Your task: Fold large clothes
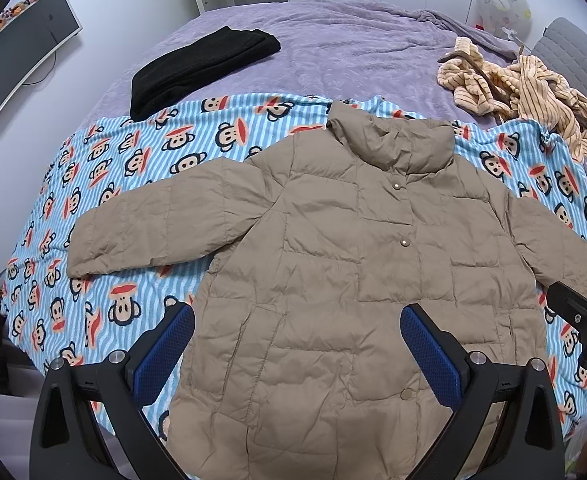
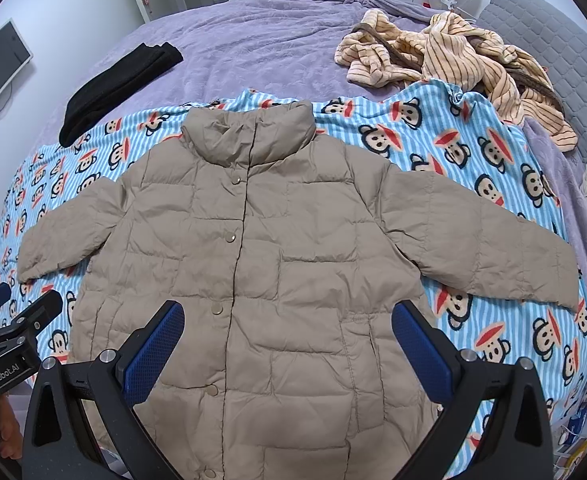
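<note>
The tan puffer jacket [image 1: 333, 248] lies flat on its back in the middle of the monkey-print blanket [image 1: 105, 184], front up, snaps closed down the placket, collar [image 2: 249, 136] standing toward the far side of the bed and hem toward the camera. Both sleeves are spread out to the sides, the left sleeve [image 1: 149, 228] angling down over the blanket and the right sleeve [image 2: 481, 248] doing the same on the other side; that open, smoothed layout looks like the starting pose for a fold, with every edge within reach and no layer doubled over yet. The blanket seems to serve as a work mat over the purple bedspread [image 1: 333, 40]. Farther off, well apart from the jacket, a folded black garment [image 1: 201, 68] sits near the blanket's far left corner and a rumpled striped robe [image 2: 453, 64] lies heaped at the far right, partly overlapping the blanket. The left gripper [image 1: 297, 344] hovers above the lower left part of the jacket with its blue-padded jaws spread wide, holding nothing and not clearly touching the fabric. The right gripper [image 2: 287, 340] hangs over the lower right part, jaws equally wide and empty. Judging by this, the first fold has not begun; a sleeve or side edge would be the likely first grab.
</note>
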A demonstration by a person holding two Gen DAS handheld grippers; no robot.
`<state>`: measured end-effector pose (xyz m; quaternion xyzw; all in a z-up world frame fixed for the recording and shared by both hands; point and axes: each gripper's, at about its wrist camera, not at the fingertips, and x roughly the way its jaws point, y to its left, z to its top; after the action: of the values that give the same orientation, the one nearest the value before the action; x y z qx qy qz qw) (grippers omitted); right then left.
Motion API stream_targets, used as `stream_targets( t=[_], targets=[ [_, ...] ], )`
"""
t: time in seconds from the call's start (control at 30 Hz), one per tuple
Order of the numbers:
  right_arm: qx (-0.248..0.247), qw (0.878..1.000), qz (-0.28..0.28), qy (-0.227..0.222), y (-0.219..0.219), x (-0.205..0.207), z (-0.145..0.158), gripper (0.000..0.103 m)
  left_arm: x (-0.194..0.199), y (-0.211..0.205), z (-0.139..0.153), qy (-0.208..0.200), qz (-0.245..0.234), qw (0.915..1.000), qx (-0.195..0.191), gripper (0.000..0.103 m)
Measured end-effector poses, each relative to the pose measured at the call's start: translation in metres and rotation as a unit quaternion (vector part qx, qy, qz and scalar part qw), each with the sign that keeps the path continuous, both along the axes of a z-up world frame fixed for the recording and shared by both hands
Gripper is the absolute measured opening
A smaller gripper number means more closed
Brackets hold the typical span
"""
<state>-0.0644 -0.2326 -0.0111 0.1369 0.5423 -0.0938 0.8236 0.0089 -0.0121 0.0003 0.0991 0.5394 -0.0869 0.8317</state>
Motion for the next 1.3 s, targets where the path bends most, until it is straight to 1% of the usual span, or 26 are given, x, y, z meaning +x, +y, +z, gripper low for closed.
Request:
stream_targets(
  t=[1.3],
  targets=[
    [0.001,1.0,0.0,-0.003,-0.0021,-0.0021,0.0027,0.103,0.0017,0.0059,-0.0005,-0.001,0.0,1.0,0.0,0.103]
  ],
)
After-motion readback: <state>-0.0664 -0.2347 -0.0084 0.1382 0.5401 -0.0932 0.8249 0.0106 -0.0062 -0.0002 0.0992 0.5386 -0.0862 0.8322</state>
